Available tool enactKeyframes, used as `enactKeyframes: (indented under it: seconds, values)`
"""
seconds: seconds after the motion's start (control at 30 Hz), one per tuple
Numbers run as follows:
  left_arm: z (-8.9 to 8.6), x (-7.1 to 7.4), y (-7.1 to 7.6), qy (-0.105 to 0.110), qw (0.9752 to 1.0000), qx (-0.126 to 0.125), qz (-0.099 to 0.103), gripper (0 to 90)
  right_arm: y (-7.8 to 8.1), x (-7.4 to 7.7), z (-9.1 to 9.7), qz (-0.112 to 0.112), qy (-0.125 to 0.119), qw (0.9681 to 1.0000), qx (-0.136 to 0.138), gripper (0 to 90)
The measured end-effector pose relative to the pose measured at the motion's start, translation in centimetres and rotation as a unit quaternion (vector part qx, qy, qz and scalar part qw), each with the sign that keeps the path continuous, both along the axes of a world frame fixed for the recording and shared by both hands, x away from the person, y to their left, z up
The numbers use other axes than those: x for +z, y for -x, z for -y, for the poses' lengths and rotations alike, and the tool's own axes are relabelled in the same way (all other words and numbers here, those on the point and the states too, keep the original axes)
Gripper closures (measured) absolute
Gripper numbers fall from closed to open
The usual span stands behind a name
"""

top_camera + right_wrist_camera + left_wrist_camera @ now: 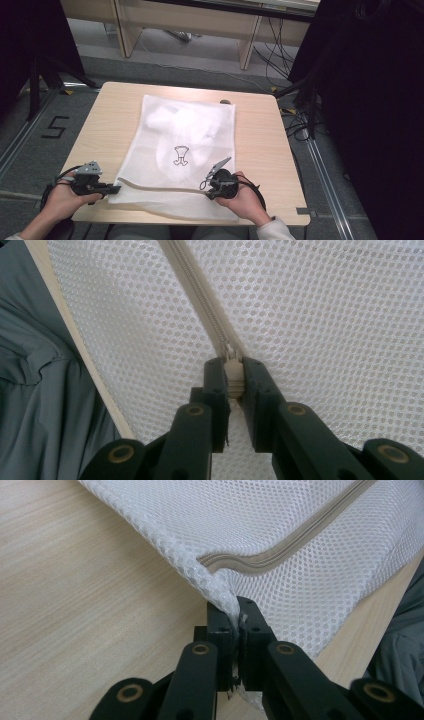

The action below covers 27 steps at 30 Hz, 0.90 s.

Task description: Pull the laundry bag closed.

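A white mesh laundry bag (182, 150) is lying flat on the table (260, 140), its zipper (160, 188) running along the edge nearest the person. What is folded inside it is staying a pale blur (a small printed mark is showing on top). The left gripper (235, 612) is clenching the bag's corner at the zipper's end. The right gripper (232, 375) is pinching the zipper pull (233, 377), which the high view is hiding behind that gripper.

Your white mesh laundry bag (185, 145) lies flat on the table, something white inside. Its beige zipper (160, 188) runs along the near edge.
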<state>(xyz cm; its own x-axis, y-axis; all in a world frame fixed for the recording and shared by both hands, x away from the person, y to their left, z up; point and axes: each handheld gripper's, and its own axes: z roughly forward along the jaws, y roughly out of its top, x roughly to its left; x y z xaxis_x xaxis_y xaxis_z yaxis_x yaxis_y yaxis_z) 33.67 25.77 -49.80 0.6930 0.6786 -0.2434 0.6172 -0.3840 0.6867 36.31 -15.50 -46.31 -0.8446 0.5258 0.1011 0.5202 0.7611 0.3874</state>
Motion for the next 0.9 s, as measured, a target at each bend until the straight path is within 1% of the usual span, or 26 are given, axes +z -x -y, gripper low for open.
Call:
enactKeyframes:
  seconds: [0.07,0.13,0.2,0.23,0.3,0.37,0.4,0.43,0.5,0.53,0.57,0.63,0.67,0.7,0.77,0.83,0.9]
  values:
    - [-0.02,0.03,0.0,-0.001,1.0,0.0,0.0,85.6,0.0,-0.01,0.0,0.0,0.0,1.0,0.0,82.0]
    - [0.02,0.01,0.04,0.002,1.0,0.004,-0.004,85.7,0.0,0.0,0.0,0.001,0.0,1.0,0.0,82.0]
    - [0.02,0.02,0.03,0.001,1.0,0.004,-0.004,85.6,0.01,0.01,0.04,0.0,0.001,1.0,-0.001,82.0]
    - [-0.03,0.03,-0.01,-0.001,1.0,0.0,0.0,85.6,-0.05,-0.01,0.1,0.002,0.001,1.0,0.001,82.0]
    - [0.03,0.01,0.04,0.002,1.0,0.005,-0.004,85.6,-0.12,-0.09,0.12,0.003,0.0,1.0,0.003,82.0]
    - [0.05,-0.02,0.1,0.005,1.0,0.008,-0.001,85.6,-0.04,-0.1,0.02,0.003,0.001,1.0,0.003,82.0]
    - [-0.02,0.05,0.06,0.001,1.0,0.003,-0.001,85.6,-0.03,-0.11,0.01,0.003,0.0,1.0,0.003,82.0]
    - [0.01,0.04,0.1,0.003,1.0,0.008,-0.002,85.6,-0.04,-0.08,0.03,0.003,0.0,1.0,0.003,82.0]
    - [0.0,0.05,0.09,0.005,1.0,0.007,0.0,85.6,-0.05,-0.04,0.04,0.003,0.001,1.0,0.005,82.0]
    - [0.0,-0.03,0.11,0.007,0.9999,0.01,0.006,85.6,-0.05,-0.03,0.04,0.003,0.001,1.0,0.005,82.0]
    - [0.01,-0.07,0.13,0.008,0.9999,0.013,0.008,85.7,-0.04,0.0,0.06,0.003,0.001,1.0,0.005,82.0]
    - [-0.08,-0.07,0.07,0.003,0.9999,0.011,0.007,85.6,-0.08,-0.03,0.19,0.003,0.003,1.0,0.008,82.0]
    - [-0.04,-0.06,0.07,0.008,0.9999,0.009,0.003,85.6,-0.08,-0.04,0.25,0.0,0.002,1.0,0.006,82.0]
    - [-0.05,-0.02,0.08,0.002,1.0,0.01,0.001,85.6,-0.08,-0.05,0.3,0.0,0.003,1.0,0.003,82.0]
    - [-0.04,-0.12,0.08,0.005,0.9999,0.012,0.006,85.6,-0.04,-0.05,0.4,-0.003,0.002,1.0,0.001,82.0]
    - [-0.07,-0.09,0.06,0.005,0.9999,0.01,0.004,85.6,-0.01,-0.01,0.44,-0.001,0.003,1.0,0.0,82.0]
    - [-0.11,0.0,0.01,-0.003,1.0,0.005,0.0,85.6,-0.07,-0.03,0.52,0.002,0.002,1.0,0.001,82.0]
